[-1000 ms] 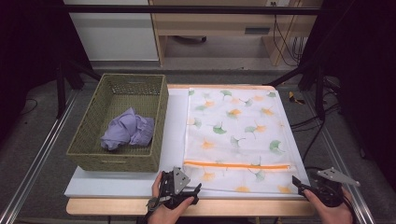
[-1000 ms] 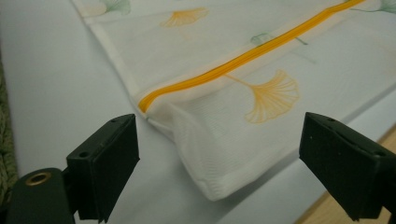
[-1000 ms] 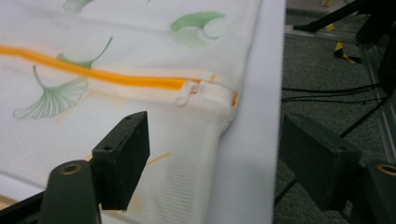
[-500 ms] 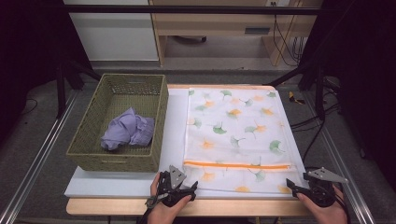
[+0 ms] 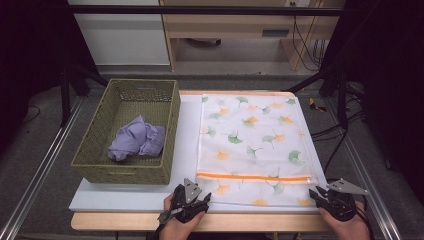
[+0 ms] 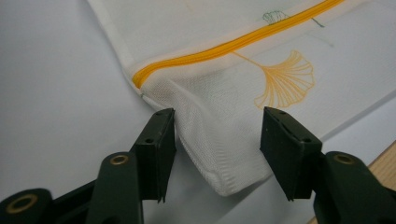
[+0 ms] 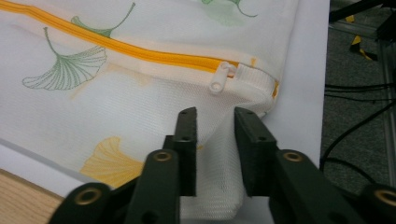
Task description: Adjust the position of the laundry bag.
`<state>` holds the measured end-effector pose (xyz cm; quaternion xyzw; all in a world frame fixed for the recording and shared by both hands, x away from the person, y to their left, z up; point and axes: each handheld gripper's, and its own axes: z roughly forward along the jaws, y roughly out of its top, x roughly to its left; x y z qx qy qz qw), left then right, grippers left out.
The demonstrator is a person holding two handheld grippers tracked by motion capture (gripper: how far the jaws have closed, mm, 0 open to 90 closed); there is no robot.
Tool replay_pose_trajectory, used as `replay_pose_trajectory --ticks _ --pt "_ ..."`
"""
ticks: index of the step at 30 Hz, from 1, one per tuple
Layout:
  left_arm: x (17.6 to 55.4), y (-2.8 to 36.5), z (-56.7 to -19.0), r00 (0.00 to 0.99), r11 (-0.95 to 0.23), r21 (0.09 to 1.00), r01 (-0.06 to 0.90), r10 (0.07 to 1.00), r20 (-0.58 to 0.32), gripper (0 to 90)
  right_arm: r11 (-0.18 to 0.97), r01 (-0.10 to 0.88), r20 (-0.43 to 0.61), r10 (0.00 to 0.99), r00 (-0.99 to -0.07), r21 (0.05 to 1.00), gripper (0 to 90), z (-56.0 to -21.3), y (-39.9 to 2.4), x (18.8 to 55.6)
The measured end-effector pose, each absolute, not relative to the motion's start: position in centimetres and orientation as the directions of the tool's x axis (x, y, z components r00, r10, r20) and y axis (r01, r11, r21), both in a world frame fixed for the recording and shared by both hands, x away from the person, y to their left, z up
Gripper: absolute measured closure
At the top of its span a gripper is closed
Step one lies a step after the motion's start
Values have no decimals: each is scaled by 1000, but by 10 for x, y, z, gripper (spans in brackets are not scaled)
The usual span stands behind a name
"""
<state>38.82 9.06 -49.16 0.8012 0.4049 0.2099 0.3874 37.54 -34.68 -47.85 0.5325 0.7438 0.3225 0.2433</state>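
A white mesh bag point(image 5: 252, 140) printed with ginkgo leaves lies flat on the white board, its orange zipper point(image 5: 255, 177) running across near the front edge. My left gripper point(image 5: 204, 199) sits at the bag's near left corner. In the left gripper view it is open point(image 6: 217, 140), its jaws wide on either side of that corner point(image 6: 224, 168). My right gripper point(image 5: 316, 194) is at the near right corner. In the right gripper view it point(image 7: 215, 135) is open by a narrow gap over the mesh, just below the white zipper pull point(image 7: 218, 80).
A green wicker basket point(image 5: 120, 172) stands at the left with a crumpled purple cloth point(image 5: 136, 140) inside. A strip of bare white board point(image 5: 185, 130) separates basket and bag. The wooden table edge point(image 5: 250, 221) runs along the front; cables lie on the floor at right.
The right gripper has slid a little left and forward onto the bag's near right corner. The left gripper has barely shifted.
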Motion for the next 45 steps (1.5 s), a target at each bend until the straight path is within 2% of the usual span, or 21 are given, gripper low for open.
replay_pose_trajectory --ticks 1,4,6,9,22,32,45 --pt "388 91 -491 584 -369 791 489 812 18 472 237 632 -35 949 -314 738 767 -478 -347 376" --pt "390 92 -490 595 -383 793 473 803 33 648 245 628 -45 947 -317 739 860 -476 -346 377" --pt "391 94 -489 614 -404 795 452 788 51 767 252 617 -55 946 -319 745 883 -476 -346 379" --pt "390 97 -487 617 -399 801 447 786 47 843 257 620 -60 945 -320 741 888 -475 -343 381" --pt "375 109 -476 583 -408 800 440 807 91 858 330 596 -105 919 -380 732 888 -475 -323 394" --pt "372 125 -474 554 -378 802 462 829 71 857 387 564 -143 893 -427 730 889 -473 -307 396" --pt "380 122 -478 564 -366 813 452 824 57 847 355 570 -129 908 -397 741 893 -467 -312 385"
